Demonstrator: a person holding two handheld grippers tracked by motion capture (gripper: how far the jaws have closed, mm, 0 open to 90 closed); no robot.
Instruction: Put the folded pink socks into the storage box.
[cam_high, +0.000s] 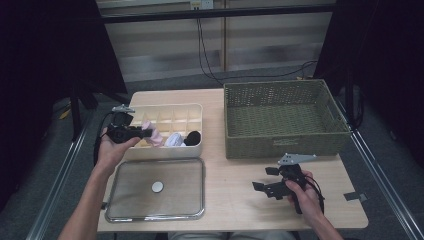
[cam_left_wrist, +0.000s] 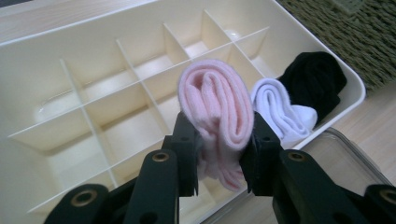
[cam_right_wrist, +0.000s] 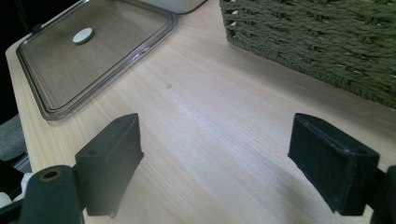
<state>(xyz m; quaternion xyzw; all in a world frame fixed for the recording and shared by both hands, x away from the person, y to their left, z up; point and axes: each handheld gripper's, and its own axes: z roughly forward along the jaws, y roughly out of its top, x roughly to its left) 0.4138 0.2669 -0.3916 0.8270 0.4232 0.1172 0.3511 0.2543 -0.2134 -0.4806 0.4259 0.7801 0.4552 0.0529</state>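
From the high view, my left hand-held gripper (cam_high: 148, 133) is over the divided organiser box (cam_high: 196, 111), which sits toward the far-left part of the surface (cam_high: 240, 175), and it is clamped on a rolled pink sock (cam_high: 156, 137) above the box's front row. I'm carrying the roll from its side, so I judge it can drop upright into a cell. The white sock (cam_high: 173, 140) and black sock (cam_high: 193, 136) already sit in the front row toward the box's right end, so the pink one looks bound for the cell next to them. The clear lid (cam_high: 156, 189) lies flat near the front-left edge, out of the way while the box is being filled. The green woven basket (cam_high: 285, 117) stands at the far-right corner.

In the left gripper view, both jaws press on the pink sock (cam_left_wrist: 219, 112) at its lower half, keeping the roll from unwinding. The white sock (cam_left_wrist: 276, 108) and black sock (cam_left_wrist: 314, 79) are beyond it, tucked against the box's end wall (cam_left_wrist: 352, 91).

In the right gripper view, my right hand-held gripper (cam_right_wrist: 215, 158) has its jaws spread wide with nothing between them, parked low over bare surface (cam_right_wrist: 210, 93) near the front-right, clear of the left hand's work. The lid (cam_right_wrist: 88, 51) and basket (cam_right_wrist: 317, 37) lie beyond.
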